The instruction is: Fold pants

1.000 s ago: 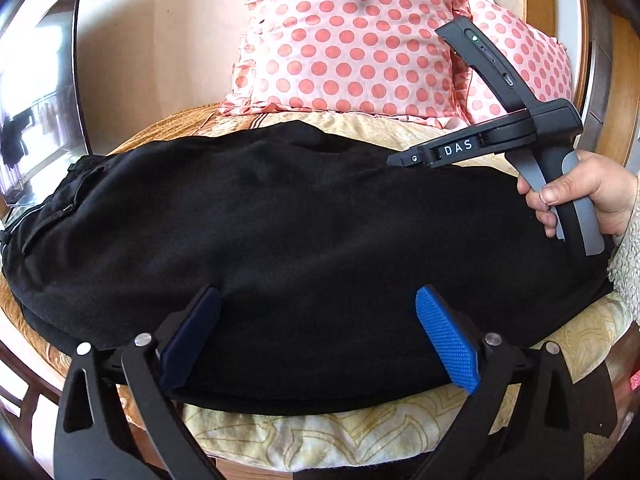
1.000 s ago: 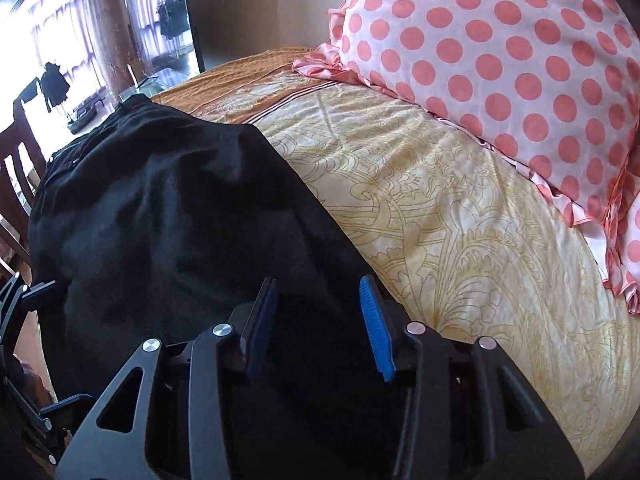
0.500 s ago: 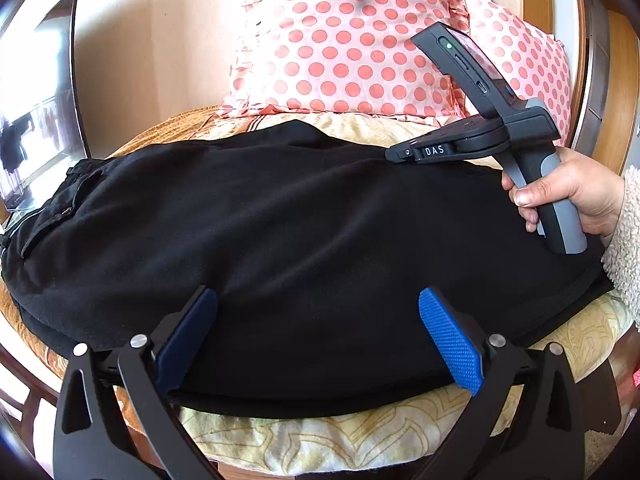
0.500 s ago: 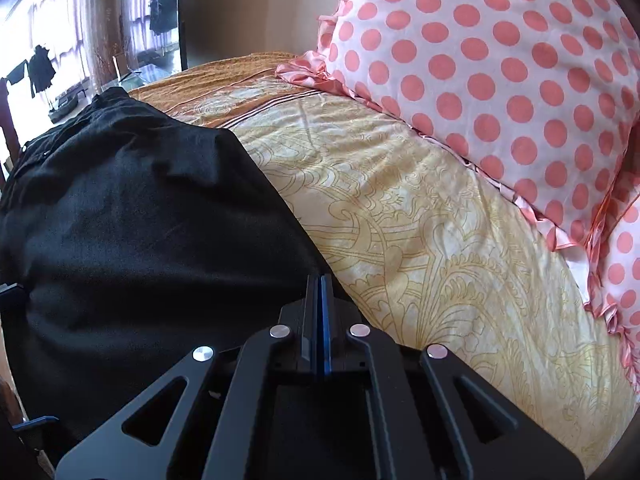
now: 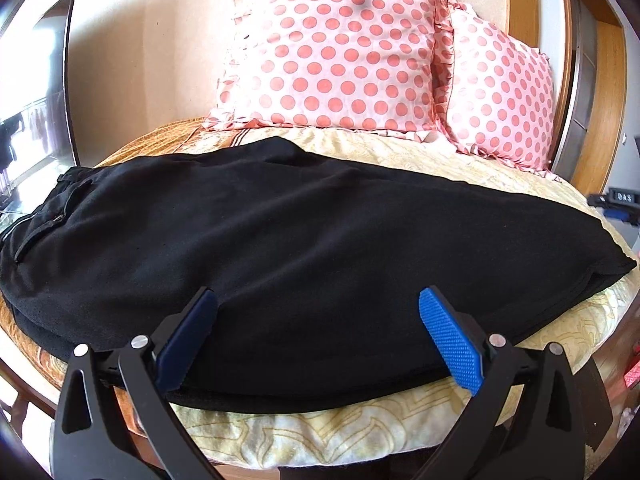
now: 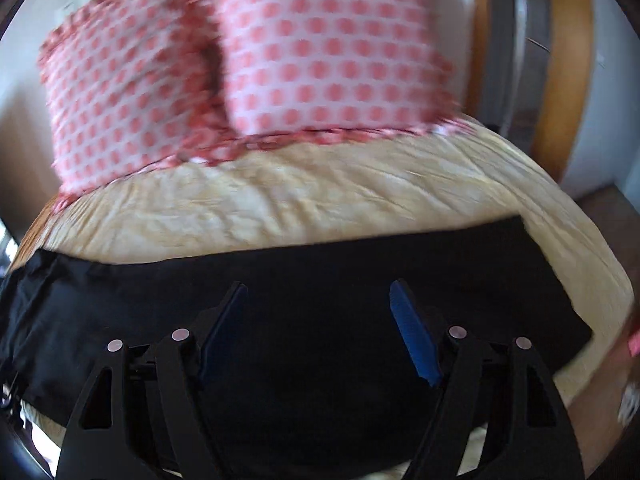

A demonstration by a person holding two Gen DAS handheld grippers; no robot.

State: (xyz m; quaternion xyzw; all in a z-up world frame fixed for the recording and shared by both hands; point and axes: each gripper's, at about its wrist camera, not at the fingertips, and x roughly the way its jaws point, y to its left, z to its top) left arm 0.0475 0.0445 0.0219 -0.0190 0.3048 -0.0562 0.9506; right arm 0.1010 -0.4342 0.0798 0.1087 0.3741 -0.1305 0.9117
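Right gripper swinging off far edge of black pants, jaws opening, empty; left gripper hovering agape; regrasp for next fold likely.

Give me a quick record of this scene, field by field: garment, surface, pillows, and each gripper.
garment: black fabric pants, laid flat lengthwise
surface: yellow patterned bedsheet
pillows: two pink polka-dot pillows behind the pants
left gripper: open, over the pants' near edge
right gripper: jaws opening, nothing pinched, above the pants
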